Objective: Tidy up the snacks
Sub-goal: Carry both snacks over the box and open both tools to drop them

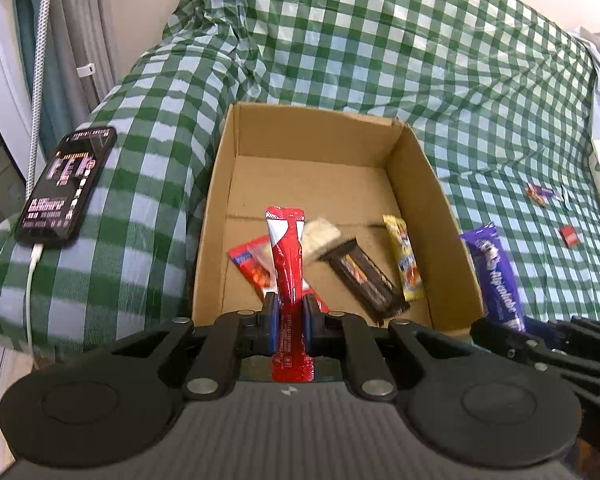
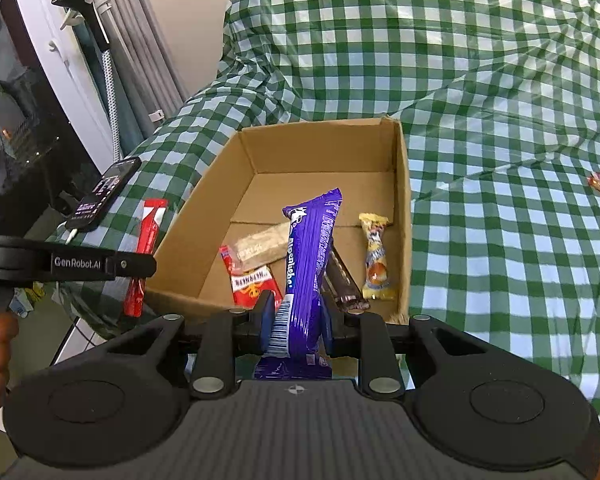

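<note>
- The red stick packet (image 1: 287,264) stands upright, pinched at its lower half between the pads of the left hand-held gripper (image 1: 289,320), just over the near rim of the cardboard box (image 1: 428,184).
- The purple snack bar (image 2: 306,264) is clamped the same way in the right hand-held gripper (image 2: 296,322), leaning over the box's near edge.
- Inside the box, four snacks crowd the near half: a red pouch (image 2: 252,284), a pale wafer bar (image 2: 260,246), a dark bar (image 1: 364,276) and a yellow packet (image 1: 406,262) against the right wall; the far half of the floor is bare cardboard.
- Left of the box a phone (image 1: 66,184) lies on the green checked cloth (image 1: 380,40).
- To the right, small candies (image 1: 540,194) lie well apart from the box.
</note>
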